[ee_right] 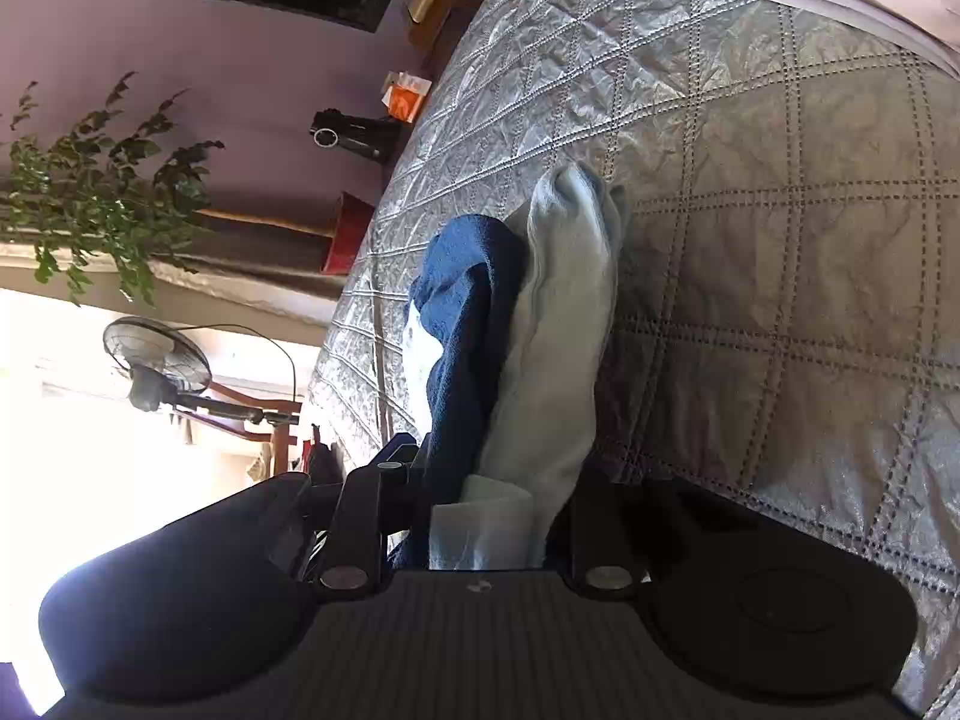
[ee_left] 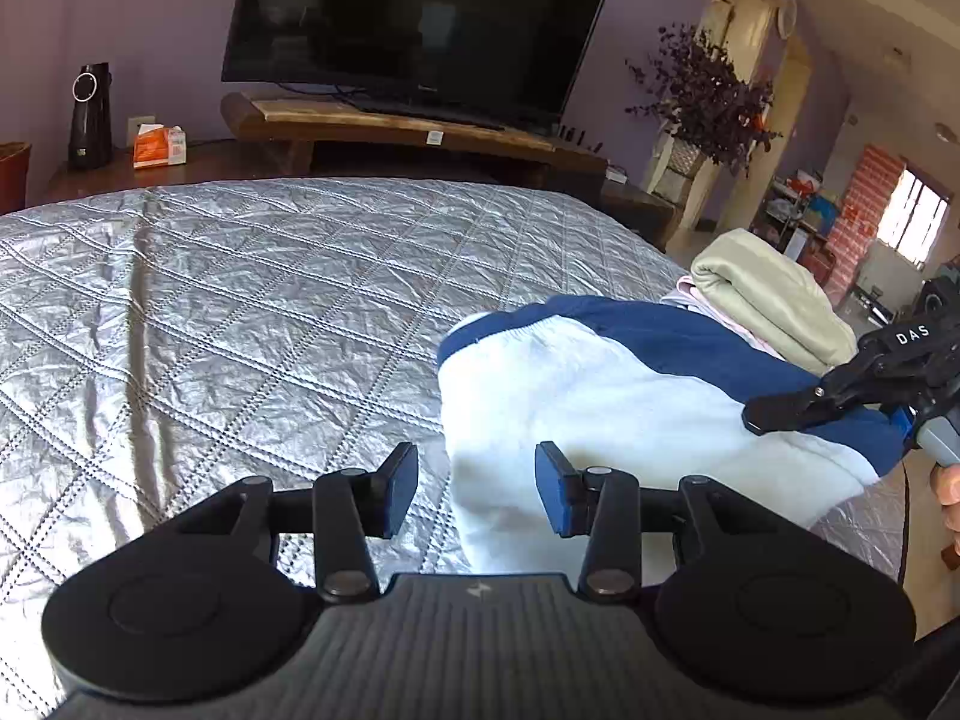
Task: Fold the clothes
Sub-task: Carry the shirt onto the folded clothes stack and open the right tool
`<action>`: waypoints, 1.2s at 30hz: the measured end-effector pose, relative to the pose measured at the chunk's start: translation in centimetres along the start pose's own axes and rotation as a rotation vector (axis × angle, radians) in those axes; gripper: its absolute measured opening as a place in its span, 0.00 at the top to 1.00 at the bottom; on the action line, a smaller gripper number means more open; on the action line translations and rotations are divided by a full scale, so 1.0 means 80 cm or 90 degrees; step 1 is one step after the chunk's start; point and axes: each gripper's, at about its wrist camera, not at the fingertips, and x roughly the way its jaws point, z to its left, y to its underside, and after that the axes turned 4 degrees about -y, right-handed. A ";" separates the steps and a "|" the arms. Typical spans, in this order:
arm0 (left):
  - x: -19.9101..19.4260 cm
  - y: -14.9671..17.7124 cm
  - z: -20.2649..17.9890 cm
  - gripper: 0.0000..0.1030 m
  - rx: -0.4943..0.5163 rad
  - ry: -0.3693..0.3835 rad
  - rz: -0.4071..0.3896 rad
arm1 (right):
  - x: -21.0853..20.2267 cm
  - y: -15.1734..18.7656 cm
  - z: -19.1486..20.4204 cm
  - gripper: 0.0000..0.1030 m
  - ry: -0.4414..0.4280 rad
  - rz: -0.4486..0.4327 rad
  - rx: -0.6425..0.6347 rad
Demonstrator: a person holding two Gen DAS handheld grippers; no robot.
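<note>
A white and navy blue fleece garment (ee_left: 600, 396) lies bunched on the silver quilted bed cover (ee_left: 240, 312) toward its right edge. My left gripper (ee_left: 477, 489) is open above the garment's near left edge, and its pads do not touch the cloth. My right gripper (ee_left: 762, 417) comes in from the right and clamps the garment's blue edge. In the right wrist view the gripper (ee_right: 498, 468) is rolled sideways, and the garment (ee_right: 564, 300) fills the gap between its fingers. A person's fingers (ee_left: 948, 486) hold its handle.
A folded pale green garment (ee_left: 774, 294) on a pink one sits behind the fleece at the bed's right edge. Beyond the bed stand a TV (ee_left: 414, 24) on a wooden bench (ee_left: 390, 126), a tissue box (ee_left: 159, 147) and a black appliance (ee_left: 90, 117). A standing fan (ee_right: 156, 360) is off the bed's side.
</note>
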 end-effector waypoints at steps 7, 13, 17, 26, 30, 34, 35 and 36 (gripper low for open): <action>-0.001 -0.009 0.031 0.63 -0.090 -0.027 -0.018 | -0.066 -0.038 0.034 0.74 -0.075 -0.129 0.008; 0.006 -0.010 0.028 0.63 -0.083 -0.013 -0.013 | -0.158 -0.104 0.073 0.74 -0.121 -0.325 -0.050; 0.013 -0.006 0.017 0.60 -0.069 0.000 0.003 | -0.188 -0.124 0.029 0.74 -0.058 -0.418 0.000; 0.016 -0.001 0.011 0.57 -0.061 0.007 0.008 | -0.161 -0.104 -0.073 0.73 0.034 -0.488 0.118; 0.016 0.001 0.006 0.57 -0.050 0.013 0.011 | -0.156 -0.110 -0.062 0.67 0.086 -0.482 0.082; 0.017 0.000 0.005 0.50 -0.045 0.018 0.016 | -0.174 -0.112 -0.022 0.54 0.219 -0.463 -0.020; 0.018 0.000 0.005 0.48 -0.047 0.018 0.021 | -0.180 -0.110 -0.010 0.53 0.259 -0.462 -0.050; 0.019 -0.001 0.004 0.44 -0.045 0.016 0.025 | -0.184 -0.108 0.002 0.52 0.307 -0.463 -0.084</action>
